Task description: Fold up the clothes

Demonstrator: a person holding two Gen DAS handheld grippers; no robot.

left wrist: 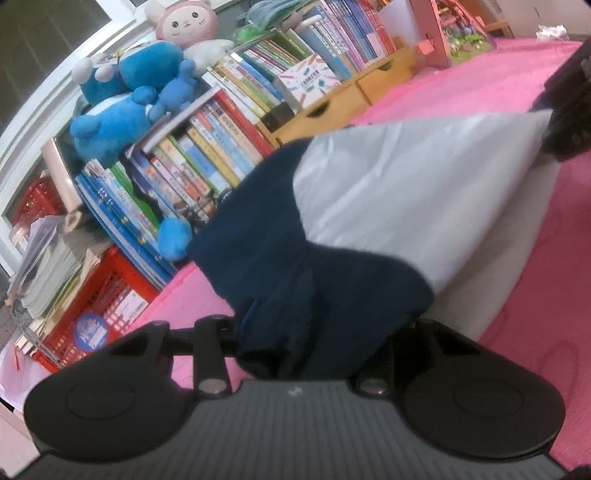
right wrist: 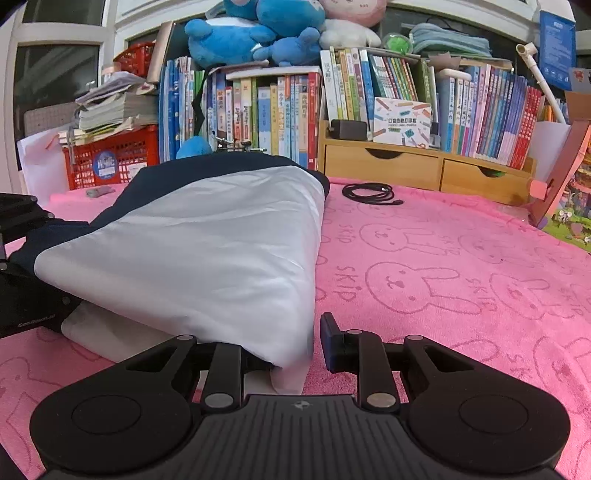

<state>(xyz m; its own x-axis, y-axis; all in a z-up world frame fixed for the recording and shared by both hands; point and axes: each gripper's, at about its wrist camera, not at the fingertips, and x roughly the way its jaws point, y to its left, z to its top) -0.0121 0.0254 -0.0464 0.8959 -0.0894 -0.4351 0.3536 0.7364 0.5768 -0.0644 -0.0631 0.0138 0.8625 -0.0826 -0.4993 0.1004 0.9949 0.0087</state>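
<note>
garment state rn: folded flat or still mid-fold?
Mid-fold. The garment is doubled over, its top layer lifted off the pink towel, held by the left gripper and right gripper.

The garment (right wrist: 207,258) is pale grey-white with navy sections (left wrist: 295,258), plain and without print. Under it the pink blanket (right wrist: 443,277) carries darker pink outlined rabbits and the word SKIP. Both grippers (left wrist: 317,332) (right wrist: 291,354) are matte black. At upper centre of the right wrist view sit bright blue plush toys (right wrist: 251,37) and a pink one, possibly a rabbit (right wrist: 351,9). A red basket (right wrist: 110,155) stands at left, honey-coloured wooden drawers (right wrist: 424,166) at right, and a black cable (right wrist: 369,194) lies coiled on the blanket.
</note>
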